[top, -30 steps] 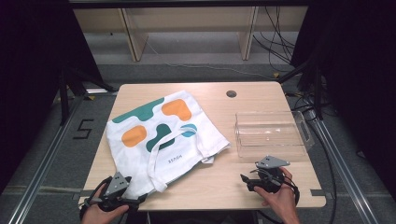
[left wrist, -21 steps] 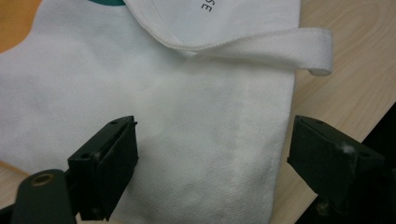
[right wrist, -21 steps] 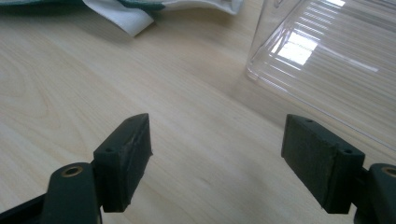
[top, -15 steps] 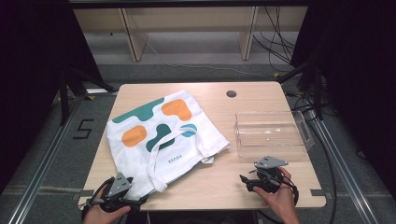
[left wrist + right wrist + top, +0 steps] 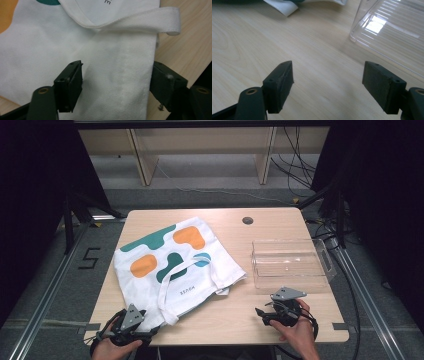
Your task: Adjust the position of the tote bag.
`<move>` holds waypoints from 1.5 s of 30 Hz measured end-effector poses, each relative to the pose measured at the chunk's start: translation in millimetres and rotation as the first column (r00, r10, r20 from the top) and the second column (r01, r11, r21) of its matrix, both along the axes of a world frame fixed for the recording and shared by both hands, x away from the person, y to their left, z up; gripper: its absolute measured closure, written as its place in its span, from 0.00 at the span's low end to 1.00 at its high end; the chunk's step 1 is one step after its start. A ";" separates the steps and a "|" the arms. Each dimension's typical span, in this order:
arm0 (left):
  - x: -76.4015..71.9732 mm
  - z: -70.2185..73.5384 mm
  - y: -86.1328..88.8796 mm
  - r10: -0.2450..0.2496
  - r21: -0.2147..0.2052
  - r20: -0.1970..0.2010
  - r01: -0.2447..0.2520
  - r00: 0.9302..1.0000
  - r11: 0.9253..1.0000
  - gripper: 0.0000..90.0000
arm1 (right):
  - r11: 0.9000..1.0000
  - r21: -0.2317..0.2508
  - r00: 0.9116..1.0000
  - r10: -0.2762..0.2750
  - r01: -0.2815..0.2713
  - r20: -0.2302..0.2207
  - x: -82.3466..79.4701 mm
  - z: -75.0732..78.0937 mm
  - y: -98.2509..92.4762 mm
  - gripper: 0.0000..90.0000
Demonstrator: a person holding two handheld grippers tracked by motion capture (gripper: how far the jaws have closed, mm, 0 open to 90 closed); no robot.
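A white tote bag [image 5: 175, 260] with orange and teal blobs lies flat on the left half of the wooden table [image 5: 280, 222]. My left gripper [image 5: 140, 322] is at the bag's near corner. In the left gripper view its jaws [image 5: 116, 75] straddle the white cloth [image 5: 112, 55] and have just been closing, but still stand apart with the fabric lying flat between them. A white strap [image 5: 150, 21] crosses just beyond. My right gripper [image 5: 261, 316] rests open over bare wood near the front edge, with nothing between its jaws [image 5: 329, 75].
A clear plastic box [image 5: 290, 280] stands at the right, just beyond my right gripper, and its corner shows in the right gripper view [image 5: 392, 22]. A dark round hole [image 5: 247, 220] sits near the table's far edge. Black frames and cables flank the table.
None of the high views differ visibly: both hands and the bag stay where they were.
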State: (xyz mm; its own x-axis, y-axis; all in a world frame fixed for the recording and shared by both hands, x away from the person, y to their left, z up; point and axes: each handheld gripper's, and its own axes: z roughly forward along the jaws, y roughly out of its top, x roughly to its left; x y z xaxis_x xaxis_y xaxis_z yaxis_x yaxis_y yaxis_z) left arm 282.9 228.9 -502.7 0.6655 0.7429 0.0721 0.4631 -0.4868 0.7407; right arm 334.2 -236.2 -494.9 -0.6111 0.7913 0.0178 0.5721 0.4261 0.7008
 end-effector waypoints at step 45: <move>19.5 26.9 45.9 0.075 -0.021 0.130 -0.073 0.989 0.997 0.89 | 0.959 -0.228 0.958 0.214 -0.169 0.192 74.4 5.5 109.2 0.76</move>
